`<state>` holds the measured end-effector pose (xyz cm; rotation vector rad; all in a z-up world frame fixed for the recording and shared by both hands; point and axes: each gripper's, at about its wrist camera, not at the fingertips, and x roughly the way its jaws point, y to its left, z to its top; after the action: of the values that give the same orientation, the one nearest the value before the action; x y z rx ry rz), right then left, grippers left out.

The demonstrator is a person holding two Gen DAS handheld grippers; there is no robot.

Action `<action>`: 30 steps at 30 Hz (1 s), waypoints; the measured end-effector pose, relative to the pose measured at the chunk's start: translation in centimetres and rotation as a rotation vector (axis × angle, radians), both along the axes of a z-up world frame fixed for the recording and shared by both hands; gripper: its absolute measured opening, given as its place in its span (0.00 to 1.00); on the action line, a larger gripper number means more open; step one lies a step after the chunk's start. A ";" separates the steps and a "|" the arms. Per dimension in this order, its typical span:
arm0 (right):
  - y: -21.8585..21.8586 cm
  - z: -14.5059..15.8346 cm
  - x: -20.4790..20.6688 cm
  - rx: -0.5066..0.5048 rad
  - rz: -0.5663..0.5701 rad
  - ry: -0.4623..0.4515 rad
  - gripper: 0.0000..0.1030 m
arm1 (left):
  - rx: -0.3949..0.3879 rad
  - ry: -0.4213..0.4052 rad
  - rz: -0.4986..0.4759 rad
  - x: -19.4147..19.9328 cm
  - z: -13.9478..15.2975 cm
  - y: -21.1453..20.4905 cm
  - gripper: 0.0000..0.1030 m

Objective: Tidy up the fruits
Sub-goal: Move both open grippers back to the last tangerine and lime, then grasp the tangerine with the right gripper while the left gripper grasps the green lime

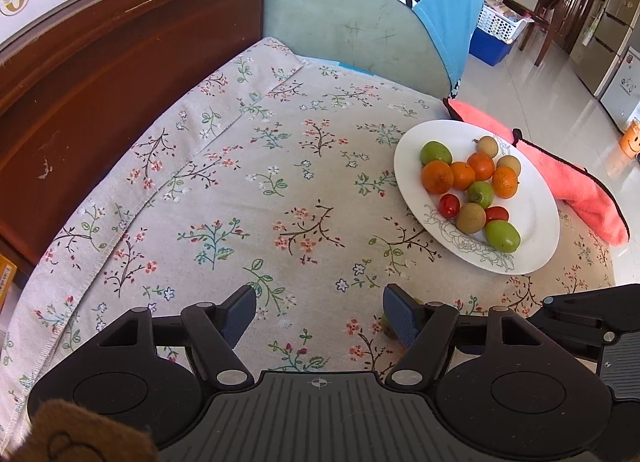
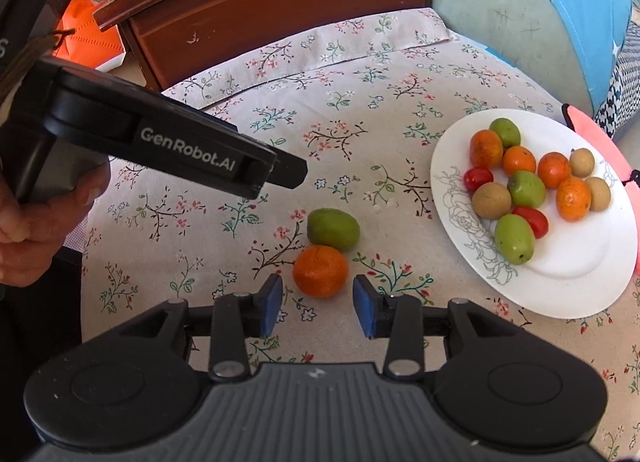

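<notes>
right wrist | orange (image 2: 320, 271) just ahead of open right gripper (image 2: 318, 304)

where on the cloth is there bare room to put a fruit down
Bare cloth runs from the white plate across to the wooden furniture. It is crowded on the plate's fruit pile and near the loose orange and green fruit by the right gripper.

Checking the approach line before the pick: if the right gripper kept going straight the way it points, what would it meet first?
Most likely the loose orange on the floral tablecloth: it lies just ahead of the open right gripper, roughly centred between its pads. The green fruit sits right behind. Depth is uncertain.
</notes>
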<state>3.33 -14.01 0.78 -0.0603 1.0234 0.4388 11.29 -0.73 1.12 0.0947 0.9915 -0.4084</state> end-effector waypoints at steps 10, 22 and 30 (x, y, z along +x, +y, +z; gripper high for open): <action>0.6 -1.1 0.6 -0.029 -0.017 0.007 0.31 | -0.019 0.021 -0.029 -0.2 -0.3 -0.5 0.71; -2.1 -0.1 -1.0 -0.046 -0.012 -0.001 0.30 | -0.023 0.016 -0.137 -1.5 -0.9 -2.8 0.70; -4.7 0.0 -1.5 -0.062 -0.067 -0.003 0.30 | -0.012 0.025 -0.190 -2.3 -1.8 -4.3 0.67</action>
<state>1.78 -18.71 0.79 -0.0821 1.0333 0.3456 9.01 -5.03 -0.71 0.1740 1.0079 -0.5907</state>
